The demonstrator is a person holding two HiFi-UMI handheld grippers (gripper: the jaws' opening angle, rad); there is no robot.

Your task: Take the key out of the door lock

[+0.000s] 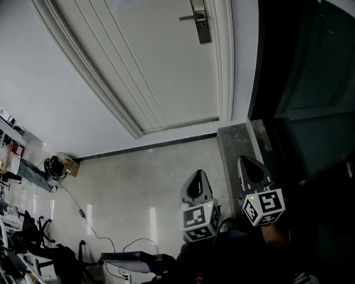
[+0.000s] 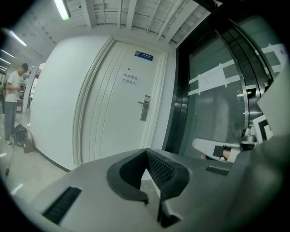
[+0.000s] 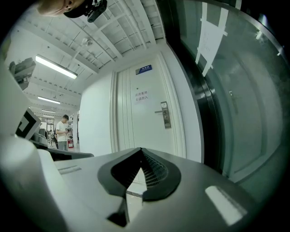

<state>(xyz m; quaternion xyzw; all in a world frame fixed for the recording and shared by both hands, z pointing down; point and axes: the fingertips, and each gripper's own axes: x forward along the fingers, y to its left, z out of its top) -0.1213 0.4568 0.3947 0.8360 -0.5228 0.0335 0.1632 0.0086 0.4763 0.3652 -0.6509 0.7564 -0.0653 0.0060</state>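
A white door (image 1: 166,66) stands closed ahead, with a metal lock plate (image 1: 203,25) and lever handle (image 1: 188,17) at the top of the head view. The key is too small to make out on the lock plate (image 2: 145,107) (image 3: 166,115). Both grippers hang low, far from the lock, and point toward the door. My left gripper (image 1: 197,176) (image 2: 146,152) is shut with nothing in it. Just to its right, my right gripper (image 1: 248,162) (image 3: 141,150) is also shut and holds nothing.
A dark glass partition (image 1: 310,83) (image 3: 235,99) runs right of the door, with a marble sill (image 1: 236,150) at its foot. Cables (image 1: 83,216), a small box (image 1: 67,165) and a dark flat device (image 1: 130,258) lie on the floor at left. A person (image 2: 11,106) stands far left.
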